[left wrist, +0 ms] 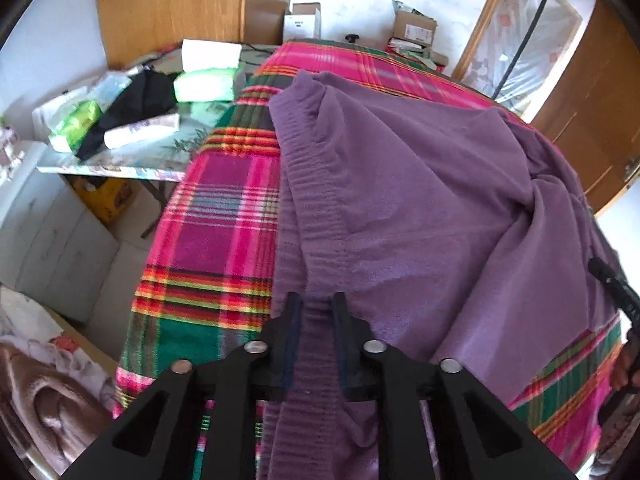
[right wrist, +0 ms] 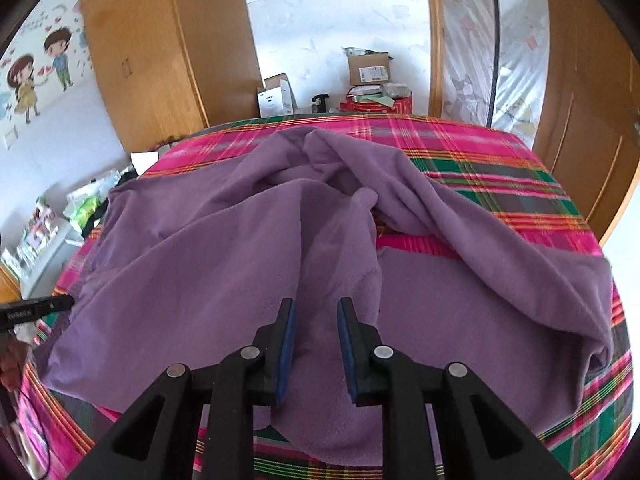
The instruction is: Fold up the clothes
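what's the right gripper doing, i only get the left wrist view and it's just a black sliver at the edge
Observer: The right gripper sits over the near edge of the garment, jaws apart. I see no pinch.
Operator: is the cloth flat on that side
Observer: No. A thick fold runs diagonally from the middle to the near right corner.
Operator: anything under it
Observer: A strip of blanket shows in a gap beneath the fold.
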`<state>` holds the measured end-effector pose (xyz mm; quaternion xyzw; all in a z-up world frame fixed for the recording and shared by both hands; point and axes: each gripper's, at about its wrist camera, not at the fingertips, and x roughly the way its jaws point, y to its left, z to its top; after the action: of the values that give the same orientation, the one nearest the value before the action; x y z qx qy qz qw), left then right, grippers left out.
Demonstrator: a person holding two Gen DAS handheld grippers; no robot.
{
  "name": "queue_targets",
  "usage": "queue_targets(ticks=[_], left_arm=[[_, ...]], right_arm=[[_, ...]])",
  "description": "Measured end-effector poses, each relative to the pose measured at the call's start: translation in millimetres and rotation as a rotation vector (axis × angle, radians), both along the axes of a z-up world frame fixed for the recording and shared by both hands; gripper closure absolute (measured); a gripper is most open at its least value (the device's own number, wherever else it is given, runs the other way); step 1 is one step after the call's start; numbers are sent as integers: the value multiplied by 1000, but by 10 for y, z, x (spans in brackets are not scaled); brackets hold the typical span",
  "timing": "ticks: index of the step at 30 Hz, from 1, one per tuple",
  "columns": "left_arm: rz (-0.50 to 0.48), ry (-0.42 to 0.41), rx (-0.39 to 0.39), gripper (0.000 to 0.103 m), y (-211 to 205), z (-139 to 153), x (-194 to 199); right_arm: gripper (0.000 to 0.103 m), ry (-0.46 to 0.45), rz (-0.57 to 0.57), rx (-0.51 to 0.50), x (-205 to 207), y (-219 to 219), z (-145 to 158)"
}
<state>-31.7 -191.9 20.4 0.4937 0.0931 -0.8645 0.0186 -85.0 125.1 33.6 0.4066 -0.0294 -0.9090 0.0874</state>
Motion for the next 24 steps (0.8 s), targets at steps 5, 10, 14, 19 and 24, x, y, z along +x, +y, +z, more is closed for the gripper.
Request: queue_targets(ticks=[5, 10, 14, 19, 24], left_arm=[[41, 30, 4, 97, -85, 28, 46], [79, 56, -15, 98, -143, 55, 72], [153, 48, -31, 103, -304, -14, 112], [147, 49, -2, 101, -313, -20, 192], [161, 10, 82, 86, -379, -53, 312]], right_arm=[[82, -8, -14, -12, 4, 46, -41], [82, -9, -23, -29, 38, 74, -57], [82, -12, -28, -38, 69, 119, -64], [82, -16, -50, -48, 130, 204, -78], [82, -22, -79, -65, 214, 315, -94]])
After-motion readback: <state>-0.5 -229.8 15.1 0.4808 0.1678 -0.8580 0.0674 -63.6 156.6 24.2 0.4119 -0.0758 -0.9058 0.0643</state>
